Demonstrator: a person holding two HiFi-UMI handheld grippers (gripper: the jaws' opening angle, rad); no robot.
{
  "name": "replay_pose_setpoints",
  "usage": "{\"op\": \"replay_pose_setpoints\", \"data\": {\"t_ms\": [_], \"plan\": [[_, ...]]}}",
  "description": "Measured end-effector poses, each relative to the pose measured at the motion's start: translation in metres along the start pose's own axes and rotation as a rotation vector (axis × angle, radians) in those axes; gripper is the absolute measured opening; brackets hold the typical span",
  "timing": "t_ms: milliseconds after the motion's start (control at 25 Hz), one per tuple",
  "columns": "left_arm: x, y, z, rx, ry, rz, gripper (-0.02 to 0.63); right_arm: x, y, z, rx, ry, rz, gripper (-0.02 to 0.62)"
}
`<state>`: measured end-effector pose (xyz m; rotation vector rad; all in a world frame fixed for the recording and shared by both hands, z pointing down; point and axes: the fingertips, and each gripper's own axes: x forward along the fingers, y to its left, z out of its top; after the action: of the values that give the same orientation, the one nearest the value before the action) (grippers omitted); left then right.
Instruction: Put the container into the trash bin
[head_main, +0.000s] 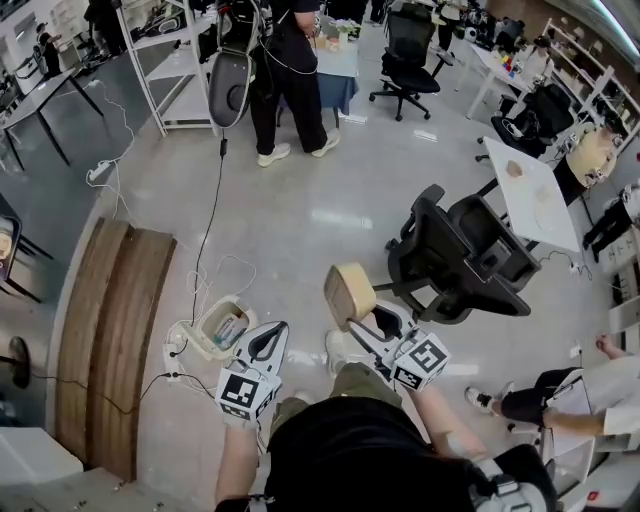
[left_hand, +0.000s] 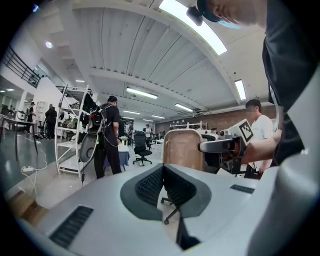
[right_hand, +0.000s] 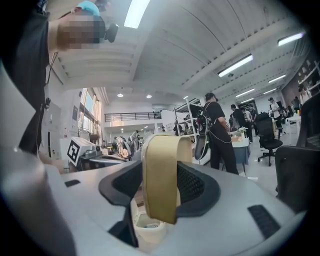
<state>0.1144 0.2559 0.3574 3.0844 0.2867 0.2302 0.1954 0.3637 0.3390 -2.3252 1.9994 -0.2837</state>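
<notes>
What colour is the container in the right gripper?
The container is tan; best in right gripper view.

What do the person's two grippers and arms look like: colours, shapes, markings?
The left gripper and the right gripper have pale grey shells, with black ribbed pads inside the jaws. Each carries a white cube with black square markers. No cable shows on them. The person wears a black top.

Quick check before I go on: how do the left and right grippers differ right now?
The left gripper has its jaws together with nothing between them; the right gripper is clamped on the tan container. In the head view the left gripper shows right beside the trash bin, while the right gripper is farther from it. Both are white with black pads and are held out ahead of the person.
</notes>
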Motion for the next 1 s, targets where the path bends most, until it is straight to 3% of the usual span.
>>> {"op": "replay_pose_setpoints", "data": {"t_ms": [400, 680, 1000], "plan": [[0.097, 0.070, 0.021, -0.013, 0.052, 0.095, 0.005, 0.068, -0.101, 0.028, 0.034, 0.005, 0.085, 0.216], [0.165, 0.095, 0.036, -0.017, 0.069, 0.164, 0.005, 0.102, -0.167, 0.042, 0.065, 0.014, 0.172, 0.216], [0.198, 0.113, 0.037, -0.017, 0.080, 0.258, 0.005, 0.133, -0.201, 0.051, 0.077, 0.005, 0.246, 0.216]]}}
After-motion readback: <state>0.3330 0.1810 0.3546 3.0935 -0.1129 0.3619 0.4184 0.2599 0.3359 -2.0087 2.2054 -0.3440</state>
